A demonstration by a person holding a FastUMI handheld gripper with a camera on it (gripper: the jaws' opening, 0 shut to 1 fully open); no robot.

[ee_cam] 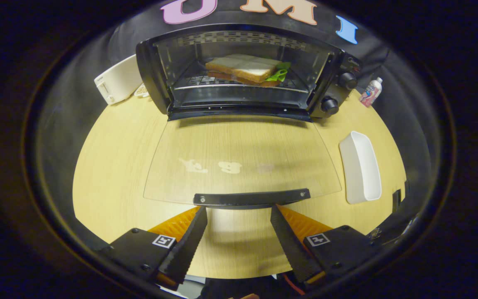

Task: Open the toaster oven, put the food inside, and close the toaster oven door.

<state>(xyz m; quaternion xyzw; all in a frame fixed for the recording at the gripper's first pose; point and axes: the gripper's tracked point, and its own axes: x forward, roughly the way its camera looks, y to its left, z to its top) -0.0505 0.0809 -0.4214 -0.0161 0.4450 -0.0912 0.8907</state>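
Tool [239, 209] open, seemingly under door handle [251, 197].

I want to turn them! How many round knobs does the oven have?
2 knobs: one higher on the toaster oven's side panel, one lower, nearer the open gripper. More may be hidden.

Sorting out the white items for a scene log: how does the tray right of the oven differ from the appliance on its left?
The tray is a shallow, open dish lying flat near the open tool; the appliance is a boxy, closed body standing farther back. The tray sits apart from the oven; the appliance stands close beside it. Both are white and rest on the table.
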